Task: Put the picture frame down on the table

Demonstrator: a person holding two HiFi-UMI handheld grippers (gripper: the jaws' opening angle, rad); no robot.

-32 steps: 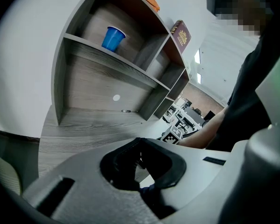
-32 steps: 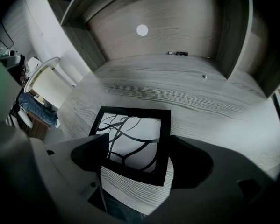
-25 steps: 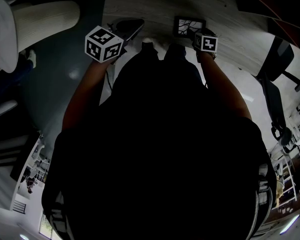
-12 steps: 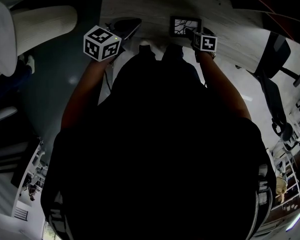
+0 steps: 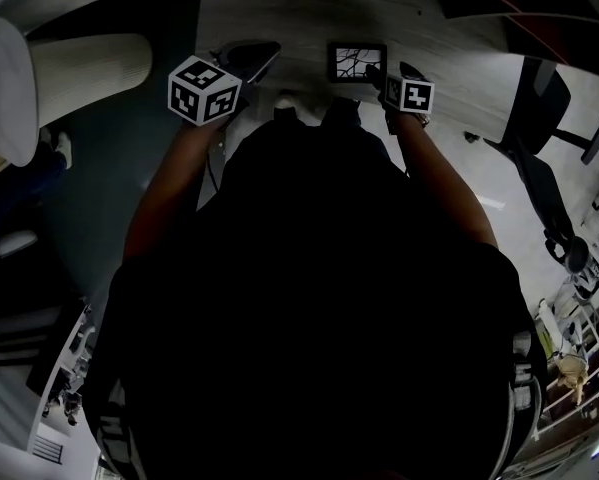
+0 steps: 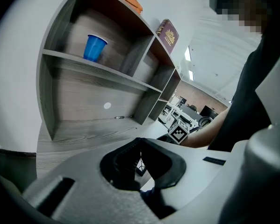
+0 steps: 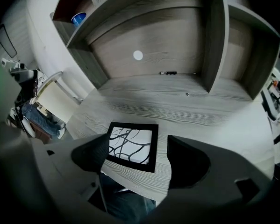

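- I see the picture frame (image 7: 132, 145) lying flat on the grey wood-grain table (image 7: 191, 104), close to the near edge, with its black-line print facing up.
- My right gripper (image 5: 387, 74) has its jaws spread wide. In the right gripper view the frame lies in the gap, towards the left jaw, and the right jaw is clear of it.
- In the head view the frame sits at 12 o'clock from my body. The right gripper's marker cube (image 5: 416, 95) is at 4 o'clock from it.
- My left gripper (image 6: 140, 146) is at 9 o'clock from the frame, well apart. Its jaws are pressed together at the tips with nothing between them.
- The shelf unit (image 6: 97, 69) stands at the back of the table. A blue cup (image 6: 94, 47) is in its upper left compartment.
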